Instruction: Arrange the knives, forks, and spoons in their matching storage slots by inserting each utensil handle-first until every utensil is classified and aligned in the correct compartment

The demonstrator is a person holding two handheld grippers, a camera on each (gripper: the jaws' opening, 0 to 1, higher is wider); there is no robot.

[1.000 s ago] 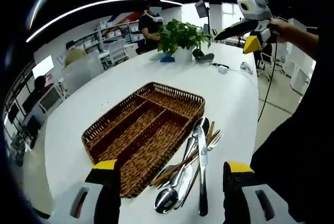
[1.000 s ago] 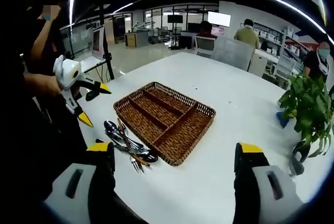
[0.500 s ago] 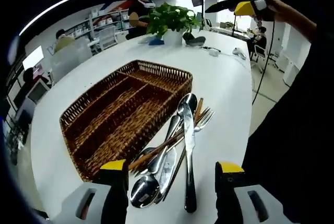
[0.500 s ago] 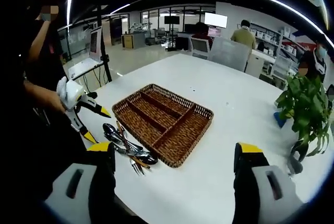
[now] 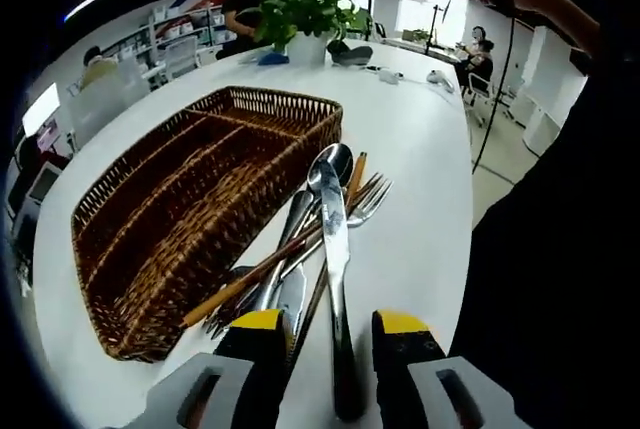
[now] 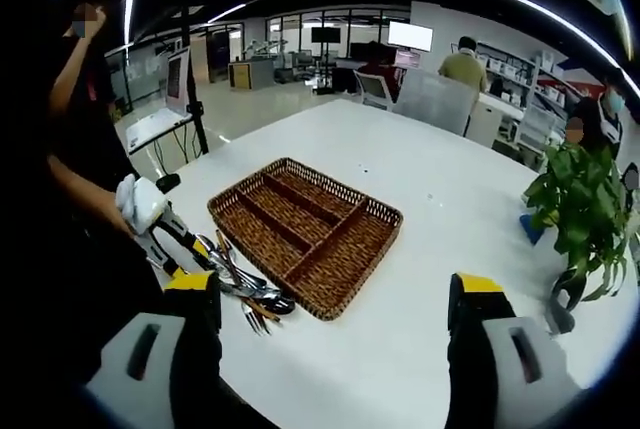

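Step in hand: first pick. Left gripper (image 5: pixel 330 324) is low over the utensil pile (image 5: pixel 310 239), jaws narrowed and straddling the handle of the top knife (image 5: pixel 335 269) but, as far as I can tell, not yet pinching it. Right gripper (image 6: pixel 335 294) hangs well back over bare table (image 6: pixel 420 349), jaws spread wide, holding nothing

Pile sits just beside the basket (image 5: pixel 190 209), on its long side, spoons, forks and wood-handled pieces tangled under the knife. All basket slots look empty, so task is at the start

Next move, my read: close on the knife handle, lift clear of the tangle, turn it handle-first into a long slot. Risk: dragging neighbours along, since the knife lies across them

Room: table edge is near the pile on the person's side, little margin there. Plenty of open table past the basket; plant (image 6: pixel 585 214) well apart, no obstruction
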